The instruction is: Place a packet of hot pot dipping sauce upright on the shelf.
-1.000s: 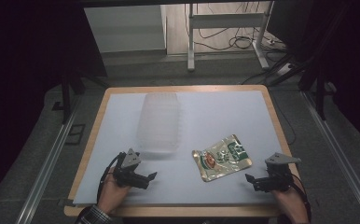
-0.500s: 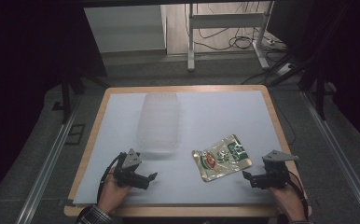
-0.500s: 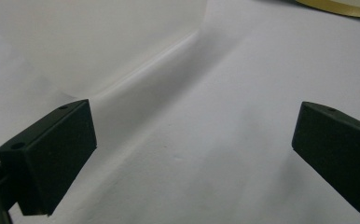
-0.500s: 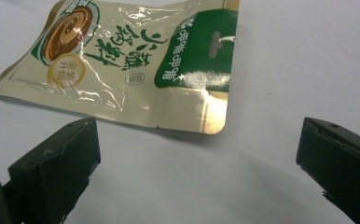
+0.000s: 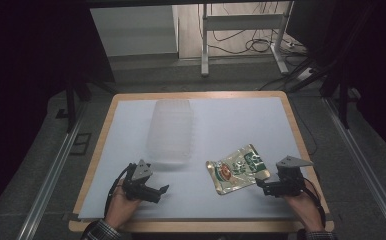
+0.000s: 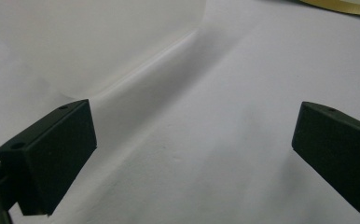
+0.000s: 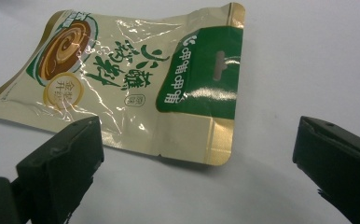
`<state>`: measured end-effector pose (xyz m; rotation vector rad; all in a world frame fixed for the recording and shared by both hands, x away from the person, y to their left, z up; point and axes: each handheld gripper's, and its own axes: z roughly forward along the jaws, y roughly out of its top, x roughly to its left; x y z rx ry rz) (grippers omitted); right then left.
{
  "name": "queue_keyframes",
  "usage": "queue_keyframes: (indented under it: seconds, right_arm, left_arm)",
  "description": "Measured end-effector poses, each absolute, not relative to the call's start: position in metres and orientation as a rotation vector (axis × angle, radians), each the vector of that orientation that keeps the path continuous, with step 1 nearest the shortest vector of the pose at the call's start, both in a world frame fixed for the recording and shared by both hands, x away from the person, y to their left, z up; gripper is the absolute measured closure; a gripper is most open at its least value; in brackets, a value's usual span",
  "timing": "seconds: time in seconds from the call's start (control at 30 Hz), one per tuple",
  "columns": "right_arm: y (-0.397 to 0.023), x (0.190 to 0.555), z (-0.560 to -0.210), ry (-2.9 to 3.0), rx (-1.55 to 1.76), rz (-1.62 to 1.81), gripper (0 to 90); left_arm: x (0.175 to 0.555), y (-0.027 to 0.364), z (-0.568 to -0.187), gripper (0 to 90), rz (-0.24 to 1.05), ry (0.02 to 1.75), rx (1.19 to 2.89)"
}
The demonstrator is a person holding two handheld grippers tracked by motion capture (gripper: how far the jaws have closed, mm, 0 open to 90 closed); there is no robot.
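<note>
Snack pouch [image 5: 237, 169] flat on white desk [image 5: 231, 120], near-right area, cream and green with gold edge. Right hand-held gripper [image 5: 261, 186] just beside its near corner, jaws wide apart, not touching. Clear plastic container [image 5: 170, 131] left of pouch. Left hand-held gripper [image 5: 162, 190] near the container, jaws spread, holding nothing

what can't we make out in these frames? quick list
- Snack pouch: the small print is too fine to read in the right gripper view, and its underside lies against the table.
- Clear plastic container: washed out in the high view, so its contents cannot be told; the left gripper view's top edge cuts it off.
- Left hand-held gripper: the holding hand hides its rear in the high view.
- Right hand-held gripper: the bottom edge cuts off its body.
</note>
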<state>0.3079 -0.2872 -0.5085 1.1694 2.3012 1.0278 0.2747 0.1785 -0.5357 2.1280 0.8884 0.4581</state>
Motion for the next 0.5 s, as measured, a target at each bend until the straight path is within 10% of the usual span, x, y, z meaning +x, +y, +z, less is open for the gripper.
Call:
queue_keyframes:
  seconds: [0.5]
  right_arm:
    - [-0.273, 0.329, -0.507, 2.313, 1.184, 1.014, 3.6]
  left_arm:
    - [0.275, 0.177, -0.537, 0.0, 0.463, 0.88, 2.144]
